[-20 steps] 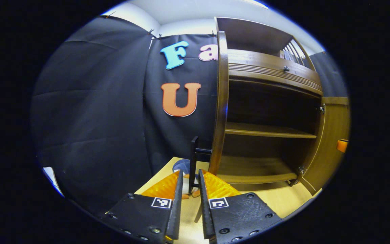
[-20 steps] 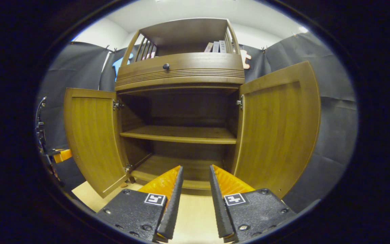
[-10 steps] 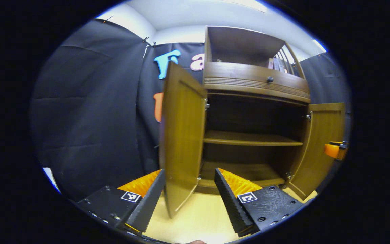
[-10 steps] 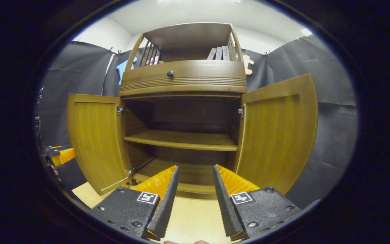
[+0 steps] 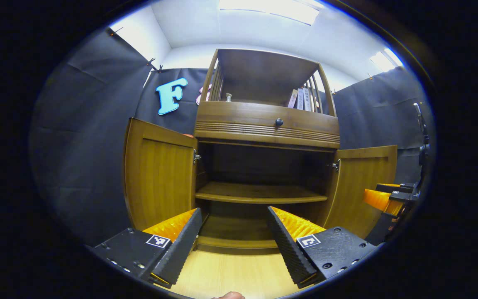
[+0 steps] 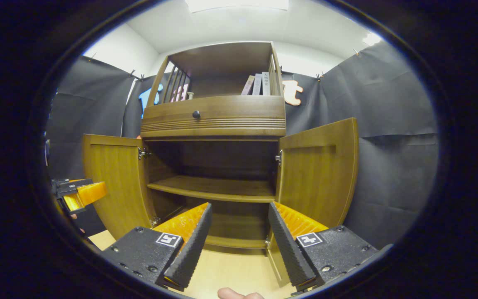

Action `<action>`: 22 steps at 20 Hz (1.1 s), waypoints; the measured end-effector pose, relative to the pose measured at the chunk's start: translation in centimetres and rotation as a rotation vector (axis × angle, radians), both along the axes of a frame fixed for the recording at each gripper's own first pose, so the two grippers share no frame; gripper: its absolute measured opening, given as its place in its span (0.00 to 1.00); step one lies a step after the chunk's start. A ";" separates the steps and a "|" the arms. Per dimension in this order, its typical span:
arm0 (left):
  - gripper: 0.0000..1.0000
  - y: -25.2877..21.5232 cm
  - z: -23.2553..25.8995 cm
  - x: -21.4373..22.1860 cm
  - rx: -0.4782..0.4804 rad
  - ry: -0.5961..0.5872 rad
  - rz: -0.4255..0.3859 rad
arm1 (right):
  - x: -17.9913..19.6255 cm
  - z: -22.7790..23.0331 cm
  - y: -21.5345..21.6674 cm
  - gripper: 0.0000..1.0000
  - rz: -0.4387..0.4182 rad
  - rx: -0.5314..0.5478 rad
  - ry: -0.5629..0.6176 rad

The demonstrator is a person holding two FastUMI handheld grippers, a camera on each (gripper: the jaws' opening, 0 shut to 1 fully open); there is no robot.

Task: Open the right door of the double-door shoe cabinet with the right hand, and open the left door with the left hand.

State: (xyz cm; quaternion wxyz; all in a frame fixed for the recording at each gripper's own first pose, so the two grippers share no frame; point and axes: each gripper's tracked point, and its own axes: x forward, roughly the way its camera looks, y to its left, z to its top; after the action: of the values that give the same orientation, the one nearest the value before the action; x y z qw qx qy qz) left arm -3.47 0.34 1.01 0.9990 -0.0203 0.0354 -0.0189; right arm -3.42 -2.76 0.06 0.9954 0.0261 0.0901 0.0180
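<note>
The brown wooden shoe cabinet stands ahead with both doors swung wide. Its left door and right door hang outward, baring a dark inside with one bare shelf. My left gripper is open and holds nothing, a little back from the cabinet's front. My right gripper is open too, with nothing between its fingers. In the left gripper view the right gripper shows at the far right beside the right door; in the right gripper view the left gripper shows at the far left.
A drawer with a dark knob sits above the doors. Books stand on the open top shelf. Light wood floor lies in front. Black cloth walls close in both sides. A fingertip shows at the bottom edge.
My left gripper let go of the left door's handle, opened and swung round to face the cabinet front. The right gripper opened wider and drew back a little.
</note>
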 end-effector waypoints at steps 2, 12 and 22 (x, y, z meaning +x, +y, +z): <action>1.00 -0.7 0.4 -0.1 0.012 -0.010 0.001 | 0.0 0.3 -0.5 0.87 0.000 -0.012 -0.013; 1.00 -1.7 0.5 -0.1 0.041 -0.031 0.019 | 0.1 -0.1 -1.8 0.87 0.000 0.000 -0.010; 1.00 -0.9 1.7 0.1 0.086 -0.070 0.046 | 0.6 0.1 -0.6 0.87 0.025 0.007 -0.017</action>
State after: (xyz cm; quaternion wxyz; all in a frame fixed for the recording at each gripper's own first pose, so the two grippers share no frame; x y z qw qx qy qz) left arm -3.36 -0.52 2.71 0.9997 0.0225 0.0008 0.0047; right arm -2.86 -3.38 0.13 0.9958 0.0283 0.0819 0.0309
